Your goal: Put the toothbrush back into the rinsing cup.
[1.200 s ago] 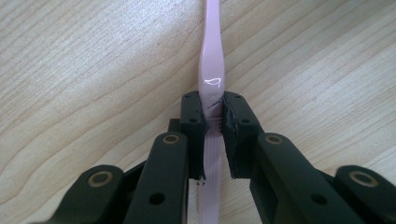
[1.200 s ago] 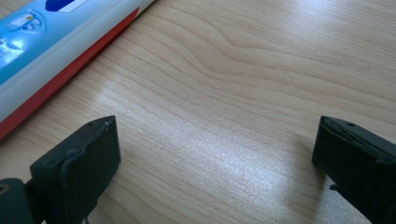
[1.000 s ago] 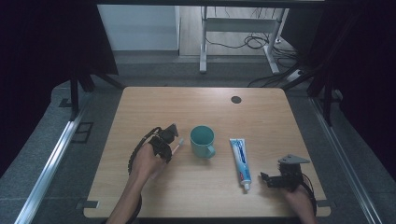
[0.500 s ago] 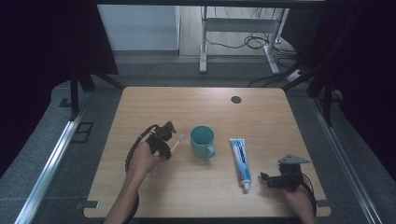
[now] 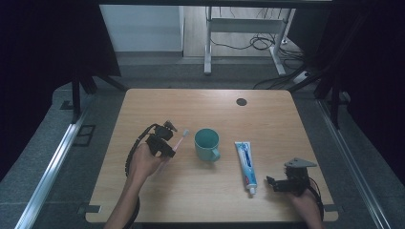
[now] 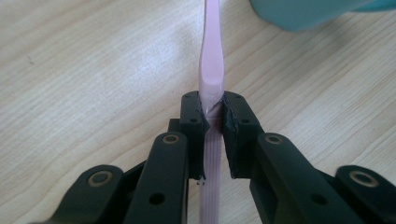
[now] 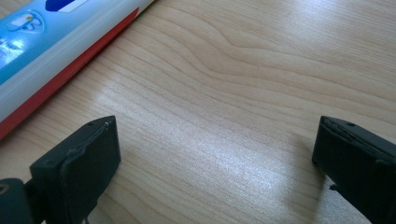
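My left gripper (image 5: 168,148) (image 6: 213,112) is shut on a pink toothbrush (image 5: 180,140) (image 6: 211,70), its pads clamped on the handle. The brush head points up and right toward a teal mug (image 5: 207,144) (image 6: 308,11) standing mid-table. A blue and white toothpaste tube (image 5: 245,161) (image 7: 56,42) lies flat to the right of the mug, cap toward the front edge. My right gripper (image 5: 273,183) (image 7: 215,154) rests low on the table at the front right, jaws wide apart over bare wood, with the tube just off to its left.
The wooden table (image 5: 200,109) carries a dark round cable hole (image 5: 241,101) near its far right corner. Beyond the far edge are a metal desk frame (image 5: 208,43) and floor cables (image 5: 258,43). A rail (image 5: 52,167) runs along the floor at left.
My left hand has lifted the toothbrush a little and carried it slightly toward the mug. The right gripper has stayed put.
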A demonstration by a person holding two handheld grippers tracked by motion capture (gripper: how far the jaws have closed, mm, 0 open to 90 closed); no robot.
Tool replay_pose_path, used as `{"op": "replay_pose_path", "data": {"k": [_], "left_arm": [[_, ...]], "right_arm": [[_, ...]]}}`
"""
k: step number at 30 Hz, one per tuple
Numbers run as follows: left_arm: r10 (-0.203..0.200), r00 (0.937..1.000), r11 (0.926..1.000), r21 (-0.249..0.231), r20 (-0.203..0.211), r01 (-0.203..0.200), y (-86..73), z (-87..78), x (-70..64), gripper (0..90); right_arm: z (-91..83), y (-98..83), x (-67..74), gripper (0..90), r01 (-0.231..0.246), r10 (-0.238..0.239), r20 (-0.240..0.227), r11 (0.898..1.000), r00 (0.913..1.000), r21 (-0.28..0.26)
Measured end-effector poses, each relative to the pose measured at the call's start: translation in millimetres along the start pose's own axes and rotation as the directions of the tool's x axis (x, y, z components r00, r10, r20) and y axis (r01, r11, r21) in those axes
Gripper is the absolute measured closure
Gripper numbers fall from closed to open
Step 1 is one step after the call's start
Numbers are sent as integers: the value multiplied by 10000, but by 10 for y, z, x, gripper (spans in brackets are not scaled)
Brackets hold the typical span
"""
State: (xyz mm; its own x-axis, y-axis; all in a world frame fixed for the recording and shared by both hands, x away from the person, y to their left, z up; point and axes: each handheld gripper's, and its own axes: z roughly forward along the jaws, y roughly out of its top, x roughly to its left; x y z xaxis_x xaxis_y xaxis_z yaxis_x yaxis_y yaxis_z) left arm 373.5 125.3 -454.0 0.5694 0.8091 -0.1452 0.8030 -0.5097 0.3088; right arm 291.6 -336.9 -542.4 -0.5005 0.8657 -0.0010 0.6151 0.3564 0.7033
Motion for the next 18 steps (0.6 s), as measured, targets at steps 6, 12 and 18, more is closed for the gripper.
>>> {"op": "replay_pose_path", "data": {"k": [6,12,18], "left_arm": [[98,9999,9986,-522,-32,-99,-5,-74,-2,793],[260,9997,9939,-1073,3,-258,3,-142,-19,793],[402,9992,9869,-1566,17,-394,2,-202,-36,793]], "right_arm": [[0,0,0,3,-4,4,-4,10000,10000,4],[0,0,0,3,-7,7,-5,10000,10000,4],[0,0,1,3,-10,10,-2,10000,10000,3]]}}
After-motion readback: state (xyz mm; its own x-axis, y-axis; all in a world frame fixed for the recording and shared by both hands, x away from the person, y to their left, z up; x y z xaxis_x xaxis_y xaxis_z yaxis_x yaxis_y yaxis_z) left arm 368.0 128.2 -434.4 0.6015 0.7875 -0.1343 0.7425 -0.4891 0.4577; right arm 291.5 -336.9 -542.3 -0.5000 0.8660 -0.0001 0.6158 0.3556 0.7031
